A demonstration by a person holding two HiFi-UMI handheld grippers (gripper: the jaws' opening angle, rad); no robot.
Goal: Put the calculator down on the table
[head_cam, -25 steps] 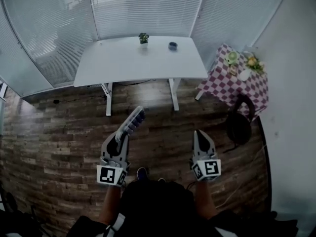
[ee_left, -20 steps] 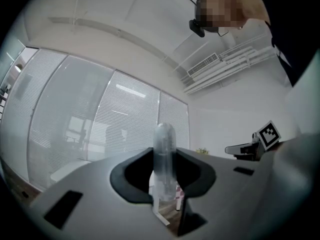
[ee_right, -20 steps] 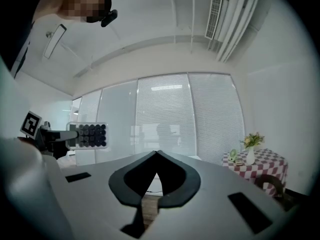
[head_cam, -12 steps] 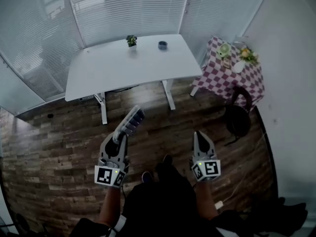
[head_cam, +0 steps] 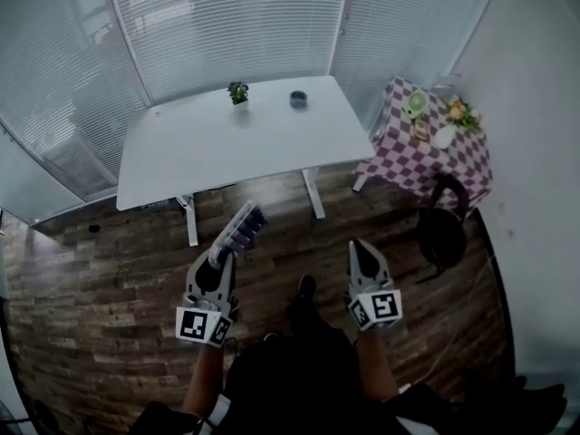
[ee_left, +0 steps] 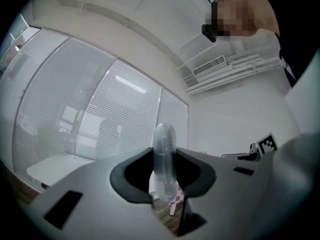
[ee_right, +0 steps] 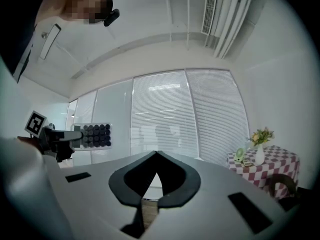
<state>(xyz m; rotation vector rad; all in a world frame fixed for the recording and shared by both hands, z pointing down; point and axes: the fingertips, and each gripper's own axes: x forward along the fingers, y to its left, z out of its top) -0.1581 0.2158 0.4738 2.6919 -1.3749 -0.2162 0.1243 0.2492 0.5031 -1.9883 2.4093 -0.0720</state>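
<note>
Left tongs (head_cam: 221,257): closed on the calculator (head_cam: 241,227), gripping its near end. In the left gripper view the calculator stands edge-on between the two jaws, pinched on both faces. It sticks out ahead of the tongs, tilted up and slightly toward the right tongs, keys visible from above. It is held in the air over the plank floor (head_cam: 109,270).

Right tongs (head_cam: 359,246): jaws together at the tips, nothing between them. They sit level with the left tongs and well apart from them.

Tabletop (head_cam: 208,148): white, ahead of both pairs of tongs and well apart from them; the calculator is not over it. At its far edge stand a small potted plant (head_cam: 237,91) and, beside that, a dark round dish (head_cam: 298,99).

Ahead and outward of the right tongs: a small table under a checked cloth (head_cam: 417,161), carrying small items too small to identify.
</note>
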